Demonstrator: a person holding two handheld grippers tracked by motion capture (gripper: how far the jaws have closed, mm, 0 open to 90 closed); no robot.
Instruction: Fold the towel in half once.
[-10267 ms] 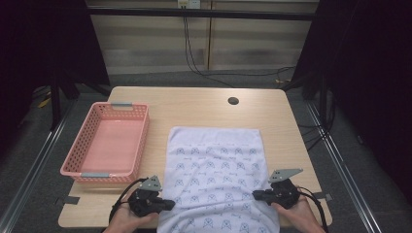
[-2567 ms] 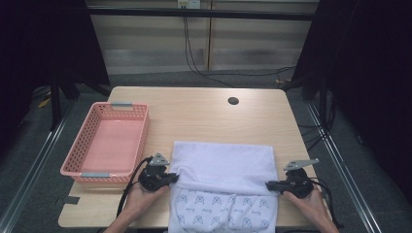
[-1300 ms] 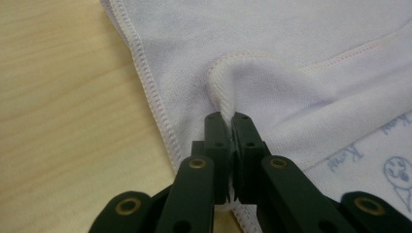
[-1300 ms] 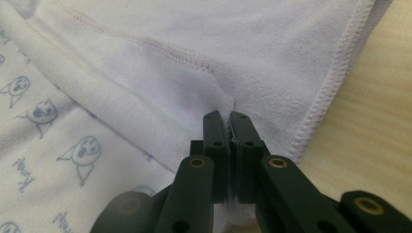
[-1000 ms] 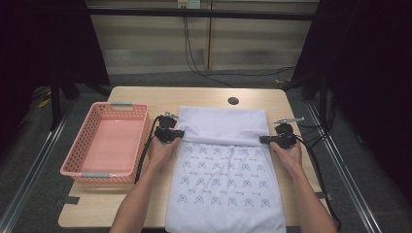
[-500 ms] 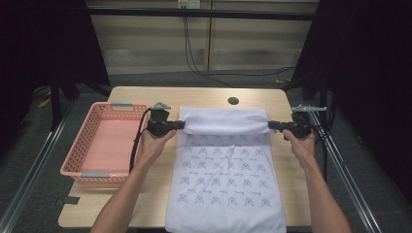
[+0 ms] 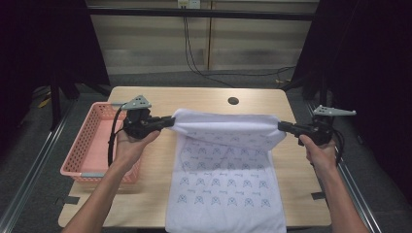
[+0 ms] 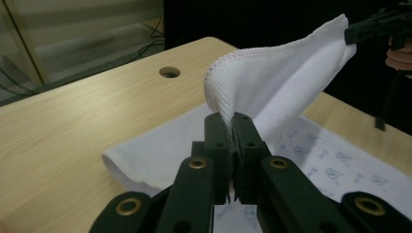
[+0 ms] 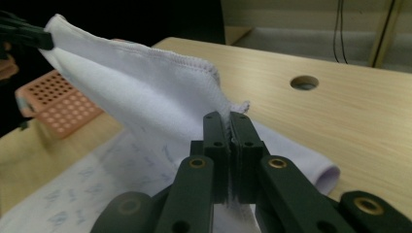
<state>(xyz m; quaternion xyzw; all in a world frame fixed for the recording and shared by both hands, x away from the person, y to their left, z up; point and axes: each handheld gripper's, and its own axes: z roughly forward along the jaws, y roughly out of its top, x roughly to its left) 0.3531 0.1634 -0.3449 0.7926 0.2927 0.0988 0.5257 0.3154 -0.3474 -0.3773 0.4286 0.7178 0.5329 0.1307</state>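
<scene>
Both claws have lifted the towel's far edge higher since a moment ago | towel hangs taut between them, its near part on the surface | left claw and right claw clamped on its corners | pink basket at left.

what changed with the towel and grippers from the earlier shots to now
The left gripper and right gripper, each shut on a corner of the towel, carried that edge from the near side toward the far side and have now lifted it, stretched between them. The pink basket and table stayed put.
</scene>
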